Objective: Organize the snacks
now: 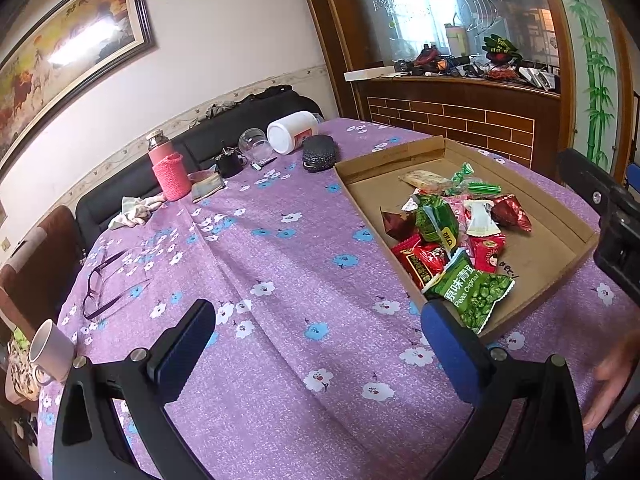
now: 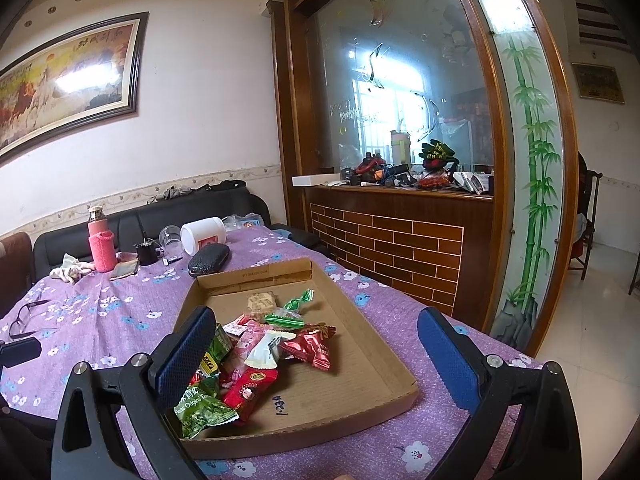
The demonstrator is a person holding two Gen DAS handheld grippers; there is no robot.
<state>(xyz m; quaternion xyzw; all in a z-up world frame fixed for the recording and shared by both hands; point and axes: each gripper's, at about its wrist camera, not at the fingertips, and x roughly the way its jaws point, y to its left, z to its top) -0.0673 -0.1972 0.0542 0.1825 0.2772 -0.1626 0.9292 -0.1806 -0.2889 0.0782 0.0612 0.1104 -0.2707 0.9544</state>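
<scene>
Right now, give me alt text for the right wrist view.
The open right gripper hovers over a shallow cardboard tray of wrapped snacks on a purple floral tablecloth. Behind stand a pink bottle and white jar.

Snack packets are glossy crinkly foil and plastic, the tray plain matt cardboard (rough-looking), and the bench cloth is soft purple floral fabric.

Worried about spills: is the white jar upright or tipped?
Tipped. The white jar lies on its side on the tablecloth, round end facing the camera.
</scene>
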